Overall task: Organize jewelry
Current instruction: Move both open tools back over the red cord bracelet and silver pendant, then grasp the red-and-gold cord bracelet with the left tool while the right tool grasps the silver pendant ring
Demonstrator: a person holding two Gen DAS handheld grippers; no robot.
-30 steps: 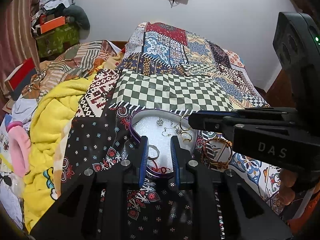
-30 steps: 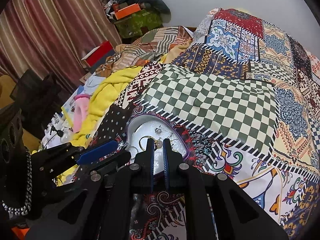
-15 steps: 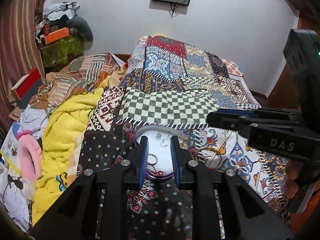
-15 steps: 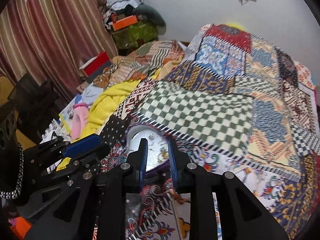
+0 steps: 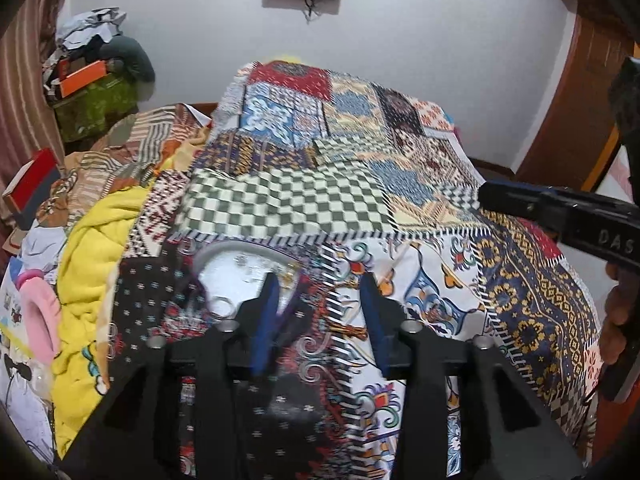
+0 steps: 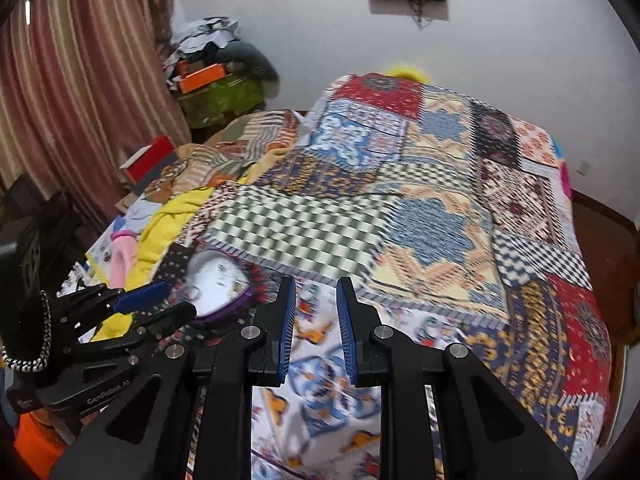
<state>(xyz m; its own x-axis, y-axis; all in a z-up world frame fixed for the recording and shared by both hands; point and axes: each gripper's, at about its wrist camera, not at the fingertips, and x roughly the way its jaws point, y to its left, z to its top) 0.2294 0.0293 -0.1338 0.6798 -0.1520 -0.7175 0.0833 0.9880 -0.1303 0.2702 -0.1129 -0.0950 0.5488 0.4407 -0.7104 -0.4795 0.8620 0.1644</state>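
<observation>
A round white tray with a purple rim (image 5: 200, 258) lies on the patchwork bedspread and holds several small pieces of jewelry, blurred; a silver ring (image 5: 219, 307) shows near its front. My left gripper (image 5: 320, 308) is open and holds nothing; its left finger covers the tray's right side. A gold and red bangle (image 5: 351, 330) lies on the spread between its fingers. The right gripper (image 6: 316, 316) is open and holds nothing, raised to the right of the tray (image 6: 218, 286). The left gripper (image 6: 160, 306) also shows beside the tray in the right wrist view.
A yellow blanket (image 5: 96, 248) and a pink item (image 5: 38, 316) lie left of the tray. Boxes and clothes (image 6: 208, 80) are piled in the far left corner by a curtain. A person's hand (image 5: 620, 312) holds the right gripper's handle at the bed's right edge.
Both grippers have lifted and pulled back from the tray. The right gripper went from nearly shut to open. The left gripper's fingers have spread wider.
</observation>
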